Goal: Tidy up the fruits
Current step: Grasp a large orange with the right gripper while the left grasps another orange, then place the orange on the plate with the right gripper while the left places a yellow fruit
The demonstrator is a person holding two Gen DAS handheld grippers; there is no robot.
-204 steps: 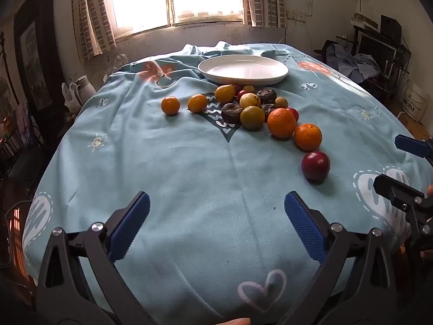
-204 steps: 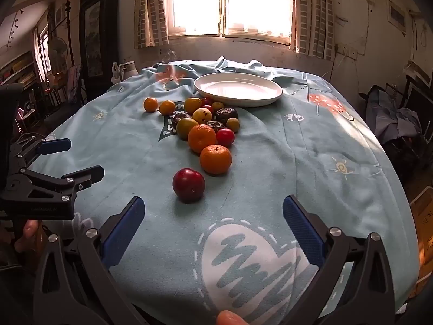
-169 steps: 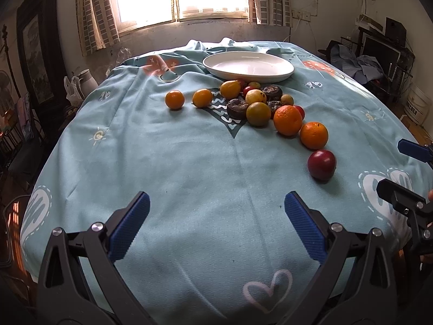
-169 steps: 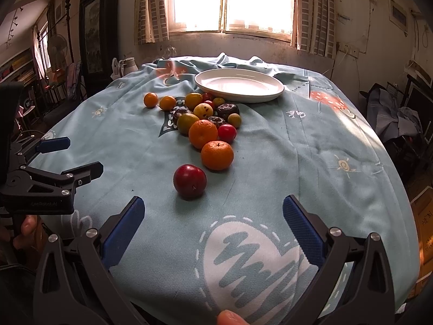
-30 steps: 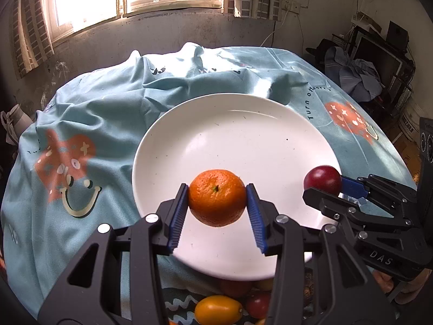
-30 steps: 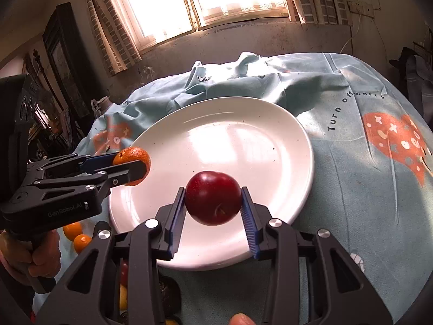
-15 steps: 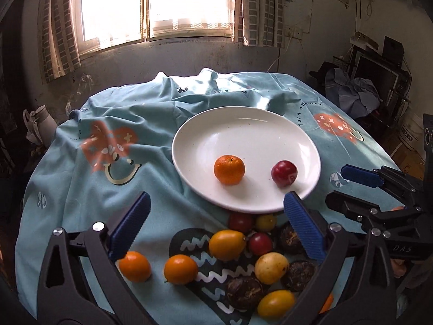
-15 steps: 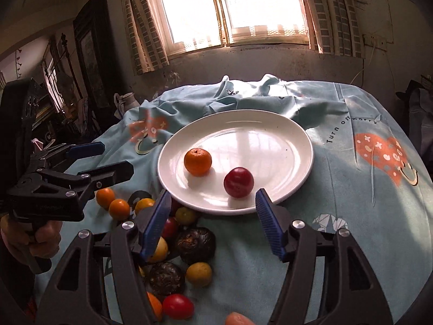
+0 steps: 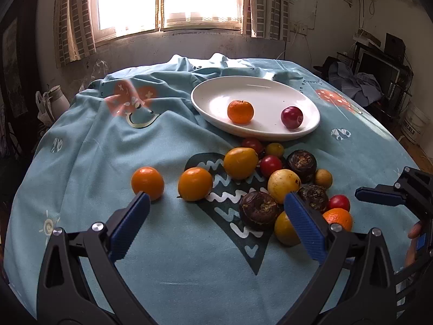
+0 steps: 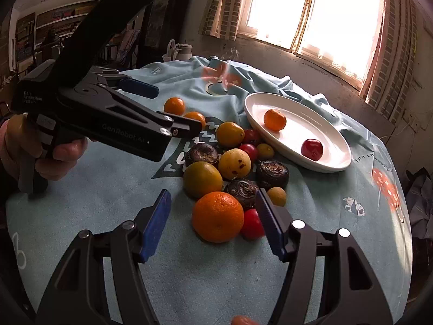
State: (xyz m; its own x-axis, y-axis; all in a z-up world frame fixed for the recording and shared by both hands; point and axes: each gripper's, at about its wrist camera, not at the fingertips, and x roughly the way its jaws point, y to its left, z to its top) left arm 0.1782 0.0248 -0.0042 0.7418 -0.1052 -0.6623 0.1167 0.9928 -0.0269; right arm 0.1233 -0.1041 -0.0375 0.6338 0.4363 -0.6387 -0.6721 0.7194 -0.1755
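Note:
A white plate [image 9: 213, 100] [image 10: 333, 132] holds a small orange [image 9: 240, 111] [image 10: 274, 119] and a dark red plum [image 9: 291, 117] [image 10: 312, 149]. Below it a pile of fruit lies on the blue cloth. My left gripper [image 9: 213, 227] is open and empty, above the cloth near two loose oranges [image 9: 147, 183] [image 9: 194, 183]. My right gripper [image 10: 213, 227] is open, its jaws on either side of a large orange [image 10: 217, 216] without touching it. The left gripper also shows in the right wrist view [image 10: 173, 108].
The pile holds dark wrinkled fruits [image 10: 203, 154], yellow fruits [image 10: 234, 163], a green-yellow fruit [image 10: 202, 179] and small red fruits [image 10: 251, 227]. The cloth bunches into folds behind the plate. A white kettle [image 10: 182, 50] stands off the table's far left; clutter and a bucket [image 9: 414, 124] at right.
Both grippers have pulled back from the plate, where the orange and plum now lie. The right gripper has swung left and dropped low around the large orange in the pile.

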